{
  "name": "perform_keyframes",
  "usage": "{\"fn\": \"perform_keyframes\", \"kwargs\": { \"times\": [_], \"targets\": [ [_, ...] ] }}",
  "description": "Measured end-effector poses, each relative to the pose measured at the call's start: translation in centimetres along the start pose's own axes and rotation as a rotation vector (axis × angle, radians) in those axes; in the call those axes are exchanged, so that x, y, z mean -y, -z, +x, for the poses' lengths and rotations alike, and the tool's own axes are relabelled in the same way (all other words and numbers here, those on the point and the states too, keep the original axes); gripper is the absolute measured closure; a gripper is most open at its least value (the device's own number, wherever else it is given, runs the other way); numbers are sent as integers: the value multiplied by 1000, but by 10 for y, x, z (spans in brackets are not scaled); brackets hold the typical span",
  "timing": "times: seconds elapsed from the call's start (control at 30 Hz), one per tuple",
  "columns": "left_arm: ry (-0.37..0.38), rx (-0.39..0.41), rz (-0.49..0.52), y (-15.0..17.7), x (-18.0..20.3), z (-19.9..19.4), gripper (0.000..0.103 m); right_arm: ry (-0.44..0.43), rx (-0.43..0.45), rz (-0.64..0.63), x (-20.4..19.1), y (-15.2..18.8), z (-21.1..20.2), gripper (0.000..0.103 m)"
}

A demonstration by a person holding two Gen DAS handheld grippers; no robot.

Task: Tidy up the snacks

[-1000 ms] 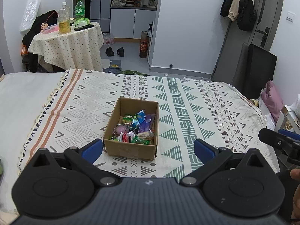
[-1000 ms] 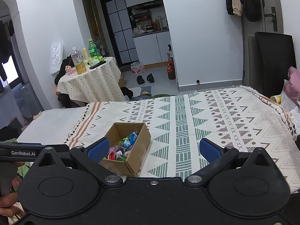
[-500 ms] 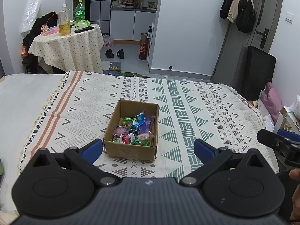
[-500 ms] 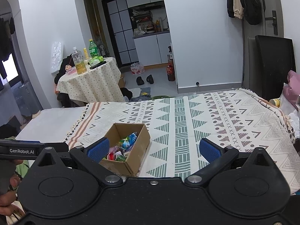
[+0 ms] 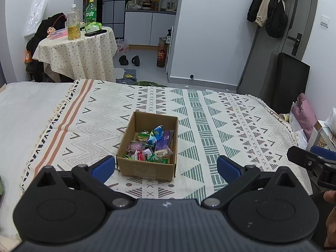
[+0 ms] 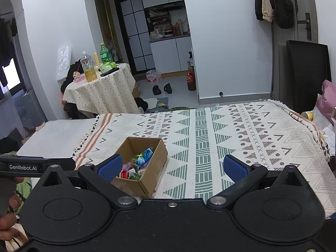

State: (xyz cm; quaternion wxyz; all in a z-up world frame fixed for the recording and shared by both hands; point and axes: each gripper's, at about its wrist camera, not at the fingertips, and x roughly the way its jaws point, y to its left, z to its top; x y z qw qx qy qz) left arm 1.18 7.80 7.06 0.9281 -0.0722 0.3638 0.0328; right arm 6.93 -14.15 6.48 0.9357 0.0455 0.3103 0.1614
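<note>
A: What do I have in front of me?

B: I see a box (image 5: 147,145) sitting open on the blanket (image 5: 210,113), in the near middle of the bed. The snacks (image 5: 152,145) are all inside it, a heap of bright wrappers: blue, purple, green, pink.

A: And the claws?

B: My left gripper (image 5: 166,167) is spread wide, nothing between its blue pads (image 5: 103,167). It hangs just near of the box, which sits between the pads in the left wrist view. My right gripper (image 6: 171,167) is spread wide too, and empty. From its camera the box (image 6: 142,163) lies to the left, partly behind the left pad (image 6: 110,168).

A: Do they touch the box?

B: I can't tell for sure; both look just short of it.

A: Anything else near?

B: The right gripper's tip shows at the right edge of the left view, with a bit of a hand (image 5: 330,218) below it. In the right view the left device shows at the left edge, a hand (image 6: 9,212) under it. Far left stands a round table (image 5: 77,56) with two bottles (image 5: 73,25). A pair of shoes (image 5: 129,59) lies on the floor past the bed.
</note>
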Motion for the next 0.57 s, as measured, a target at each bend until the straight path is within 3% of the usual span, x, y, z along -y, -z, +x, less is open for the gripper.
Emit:
{"fn": "perform_keyframes", "kwargs": {
  "times": [0.57],
  "targets": [
    [-13, 22, -13, 6, -8, 5, 0, 6, -65, 18, 2, 15, 20, 0]
  ]
}}
